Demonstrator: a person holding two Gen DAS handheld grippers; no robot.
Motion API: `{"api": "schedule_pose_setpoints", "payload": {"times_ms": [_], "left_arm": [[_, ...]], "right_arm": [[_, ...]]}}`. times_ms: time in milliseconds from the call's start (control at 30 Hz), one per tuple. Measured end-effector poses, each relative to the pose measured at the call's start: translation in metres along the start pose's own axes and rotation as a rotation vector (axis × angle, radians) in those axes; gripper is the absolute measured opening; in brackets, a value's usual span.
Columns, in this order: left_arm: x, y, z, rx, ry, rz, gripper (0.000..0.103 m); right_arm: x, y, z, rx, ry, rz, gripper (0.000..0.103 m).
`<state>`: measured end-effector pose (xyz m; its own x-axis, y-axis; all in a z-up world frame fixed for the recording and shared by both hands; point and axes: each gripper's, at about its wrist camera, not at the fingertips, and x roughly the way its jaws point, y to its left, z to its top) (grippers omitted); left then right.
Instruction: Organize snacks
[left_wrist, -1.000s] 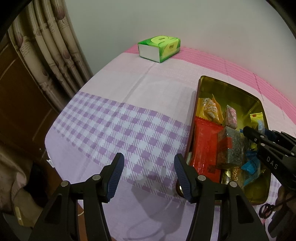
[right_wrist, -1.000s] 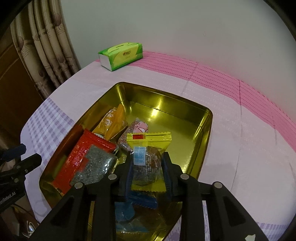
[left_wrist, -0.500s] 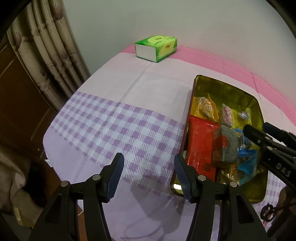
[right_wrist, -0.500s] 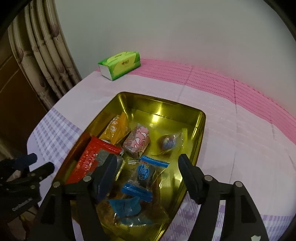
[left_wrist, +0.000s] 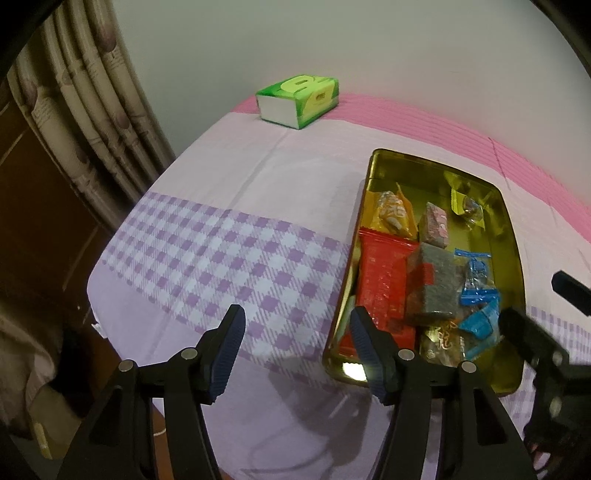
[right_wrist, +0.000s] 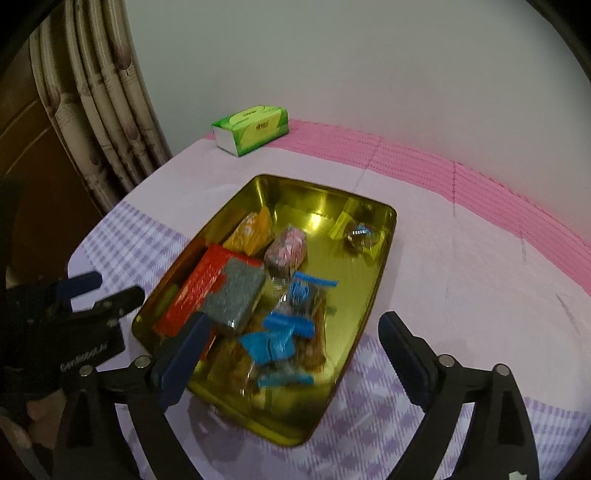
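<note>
A gold metal tin (right_wrist: 373, 295) (left_wrist: 513, 243) sits on the table and holds several wrapped snacks: a red pack (right_wrist: 199, 288) (left_wrist: 380, 280), a grey pack (right_wrist: 236, 295), an orange pack (right_wrist: 251, 232), a pink pack (right_wrist: 286, 251), blue-ended packs (right_wrist: 295, 314) and a yellow-wrapped snack (right_wrist: 360, 232) (left_wrist: 467, 206) in the far corner. My right gripper (right_wrist: 295, 354) is open and empty, above the tin's near end. My left gripper (left_wrist: 295, 347) is open and empty, over the cloth just left of the tin.
A green tissue box (left_wrist: 299, 101) (right_wrist: 253, 129) stands at the table's far edge by the wall. A curtain (left_wrist: 92, 122) hangs at the left, past the table edge. The tablecloth (left_wrist: 221, 251) is lilac checks with a pink band at the back.
My right gripper opened and let go of the yellow-wrapped snack, which now lies in the tin's far corner. Both grippers have drawn back and up from the tin.
</note>
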<state>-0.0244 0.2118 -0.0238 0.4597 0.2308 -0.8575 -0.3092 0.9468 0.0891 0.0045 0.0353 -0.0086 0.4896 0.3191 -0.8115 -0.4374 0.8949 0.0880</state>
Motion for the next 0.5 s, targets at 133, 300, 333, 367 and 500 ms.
{"api": "schedule_pose_setpoints", "payload": {"times_ms": [133, 300, 333, 367, 500], "left_arm": [[-0.002, -0.004, -0.001, 0.012, -0.004, 0.001, 0.06], [-0.003, -0.007, -0.002, 0.022, -0.002, -0.002, 0.06], [-0.003, -0.007, -0.003, 0.025, -0.001, -0.005, 0.06], [-0.003, -0.008, -0.003, 0.027, -0.001, -0.006, 0.06], [-0.003, -0.009, -0.003, 0.033, 0.002, -0.011, 0.06]], "right_arm": [[-0.004, 0.0, -0.011, 0.007, 0.018, -0.005, 0.092], [-0.003, -0.001, -0.02, 0.015, 0.036, -0.02, 0.092], [-0.003, -0.001, -0.021, 0.017, 0.037, -0.025, 0.092], [-0.002, -0.001, -0.022, 0.02, 0.04, -0.032, 0.093], [-0.002, -0.002, -0.024, 0.029, 0.046, -0.041, 0.093]]}}
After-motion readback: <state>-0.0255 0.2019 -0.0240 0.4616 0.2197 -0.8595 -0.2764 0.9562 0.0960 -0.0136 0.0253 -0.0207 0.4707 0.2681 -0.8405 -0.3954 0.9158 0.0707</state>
